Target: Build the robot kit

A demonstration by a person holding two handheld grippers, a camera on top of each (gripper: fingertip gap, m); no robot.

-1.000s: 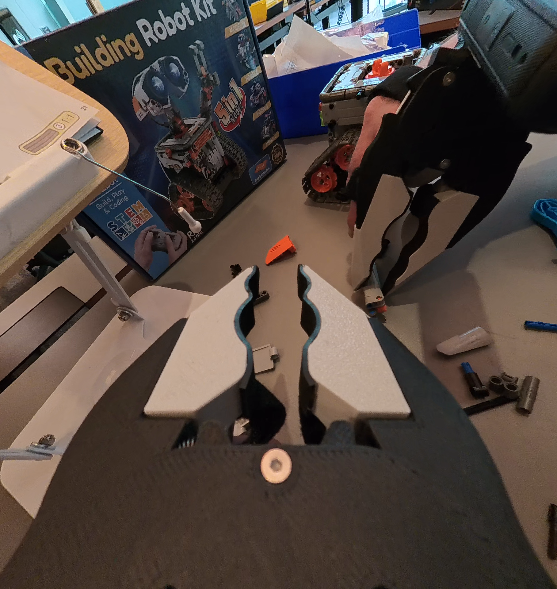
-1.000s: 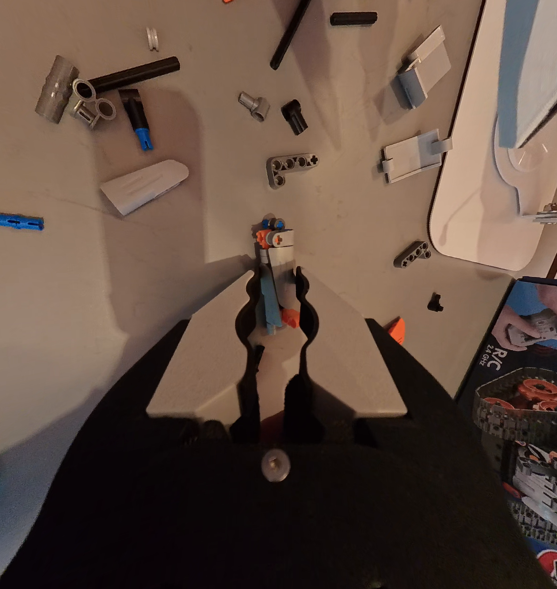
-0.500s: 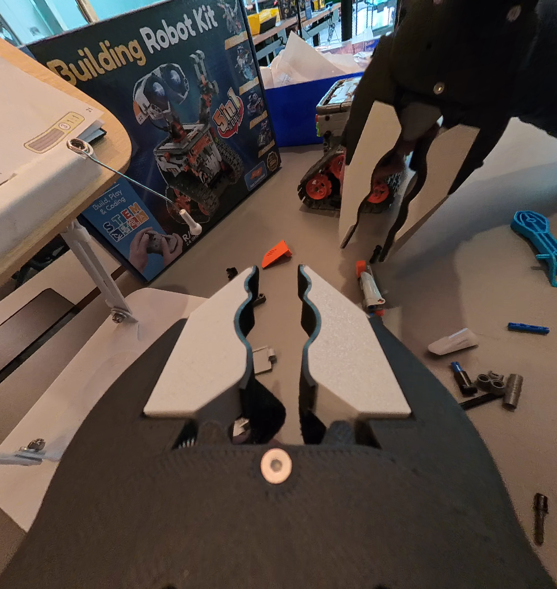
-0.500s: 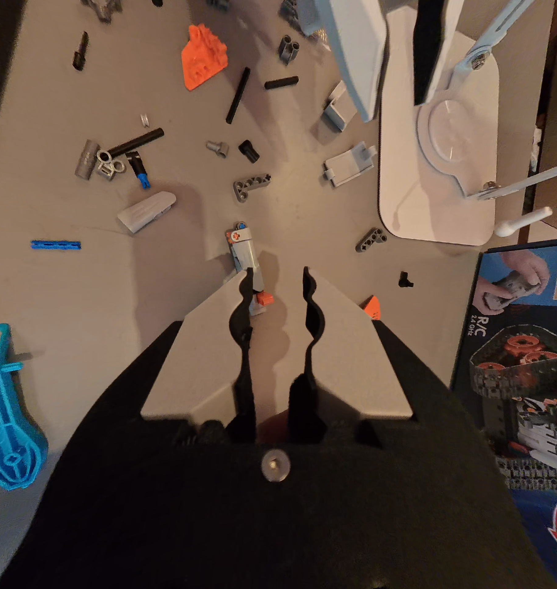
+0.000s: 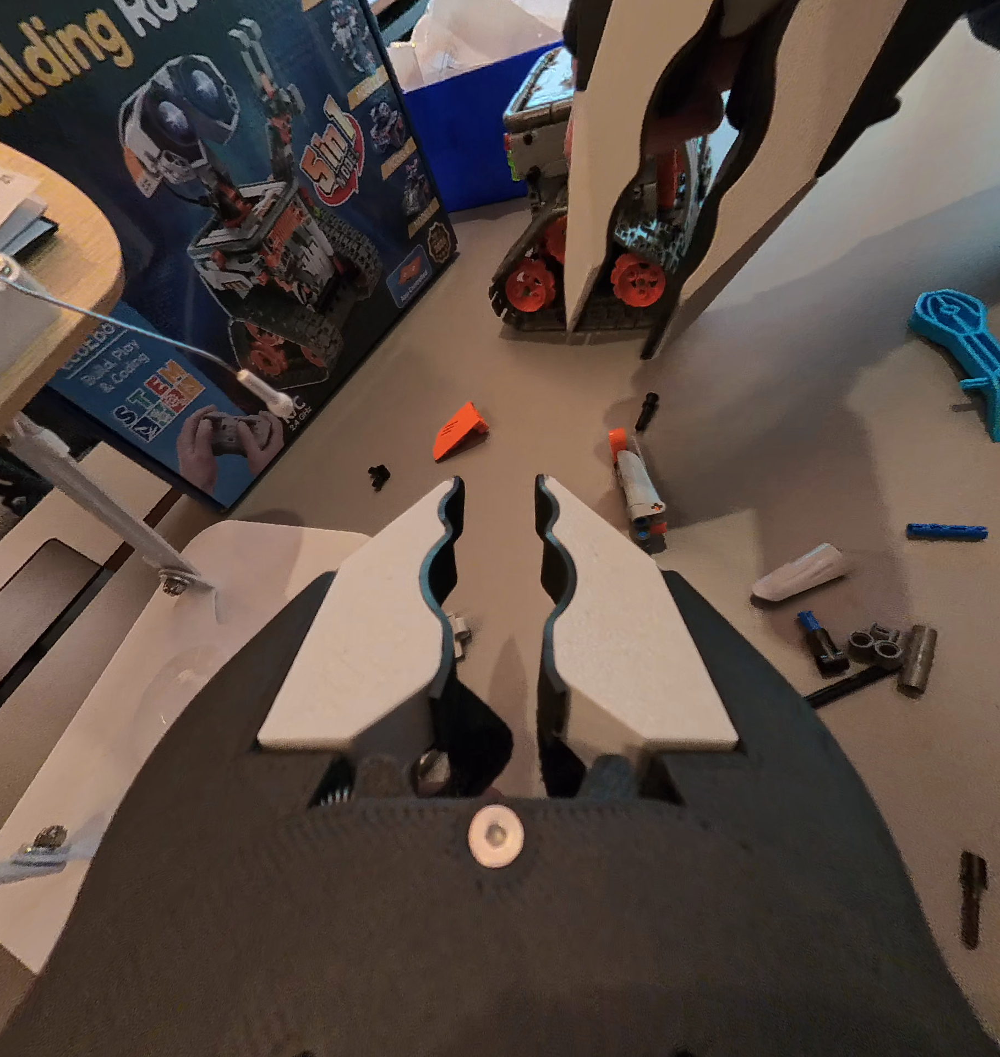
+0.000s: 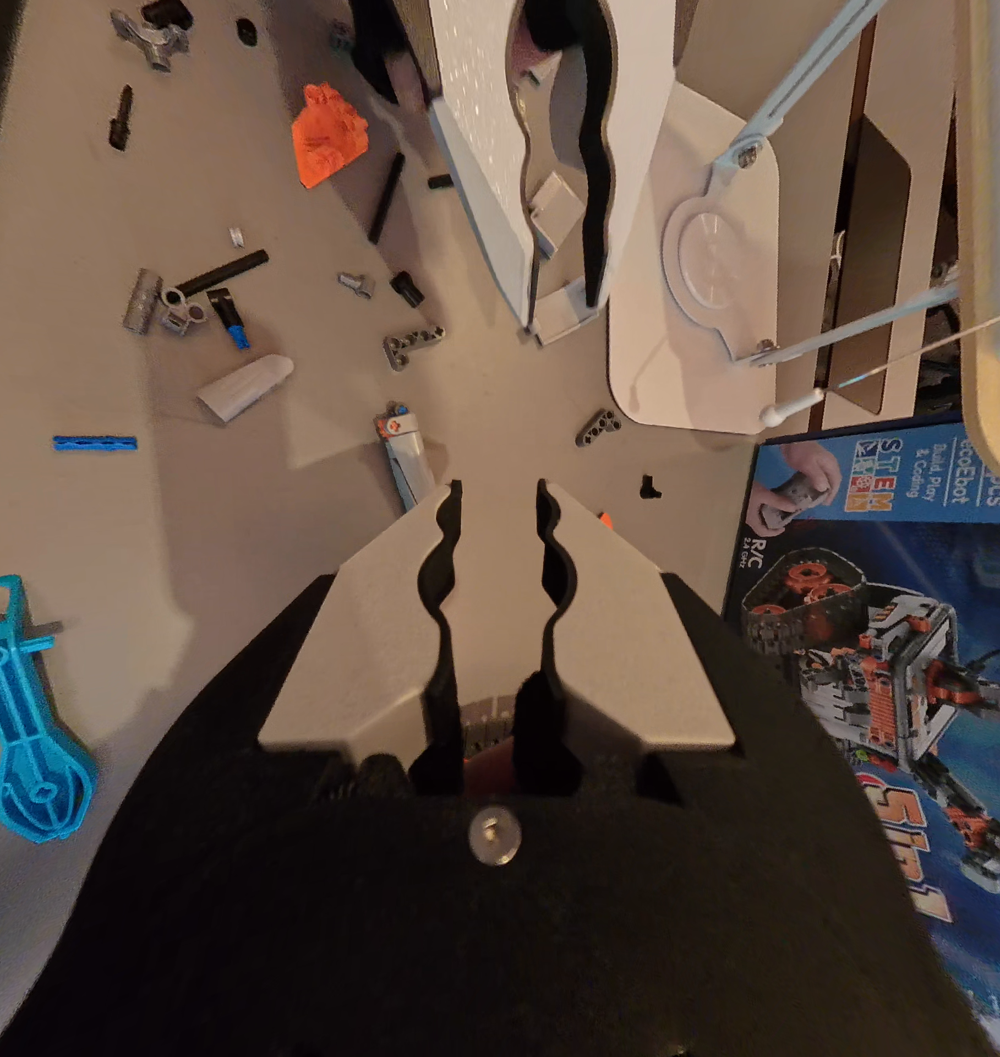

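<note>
Hand-held gripper [image 6: 498, 486] hovers, jaws apart.

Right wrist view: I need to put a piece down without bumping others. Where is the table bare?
Bare table lies between the turquoise tool, the blue rod and the grey tube piece. A smaller gap lies between that piece and the white base. Around the black rod it is crowded.
</note>
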